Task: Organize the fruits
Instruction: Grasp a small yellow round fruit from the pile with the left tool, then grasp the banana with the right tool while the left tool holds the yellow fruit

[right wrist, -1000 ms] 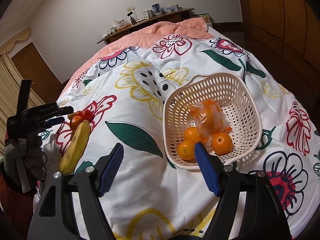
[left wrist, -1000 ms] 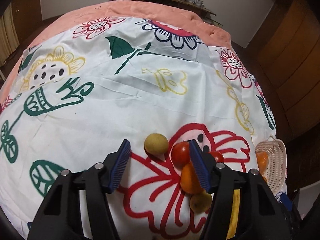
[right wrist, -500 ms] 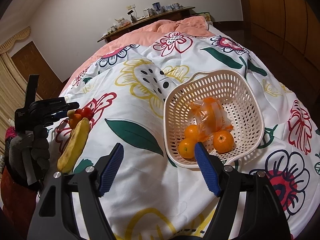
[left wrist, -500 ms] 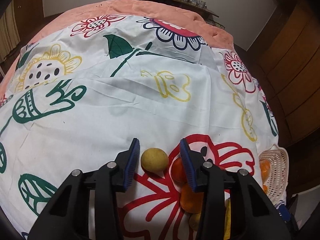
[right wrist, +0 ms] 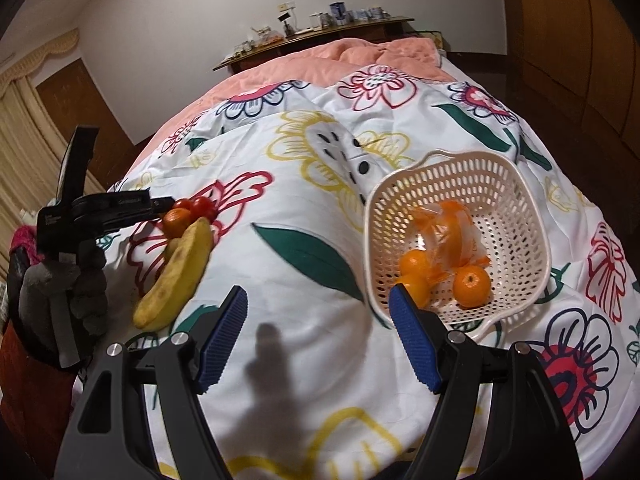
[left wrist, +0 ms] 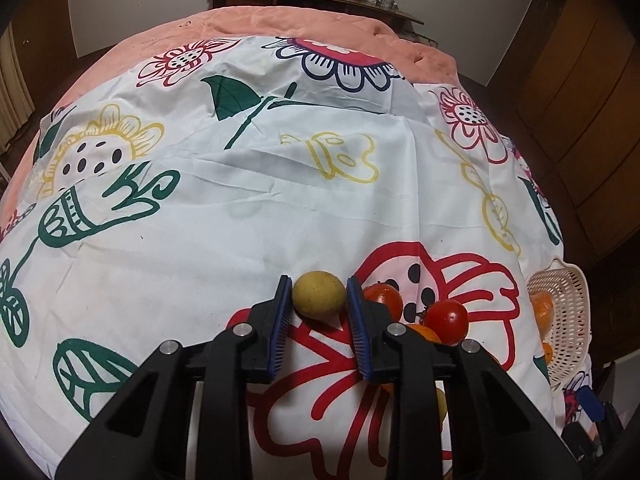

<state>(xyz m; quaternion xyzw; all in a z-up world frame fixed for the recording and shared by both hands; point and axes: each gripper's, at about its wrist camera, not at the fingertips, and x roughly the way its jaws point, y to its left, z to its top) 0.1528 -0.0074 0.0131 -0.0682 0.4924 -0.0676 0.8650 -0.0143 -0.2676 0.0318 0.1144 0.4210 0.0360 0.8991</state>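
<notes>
- The yellow fruit lies on the bed, beside the tomatoes.
- Our left gripper has its fingers against both sides of it; we squeeze gently, lift straight, clear the tomatoes.
- We carry it to the basket; the right gripper hangs wide open, empty.
</notes>
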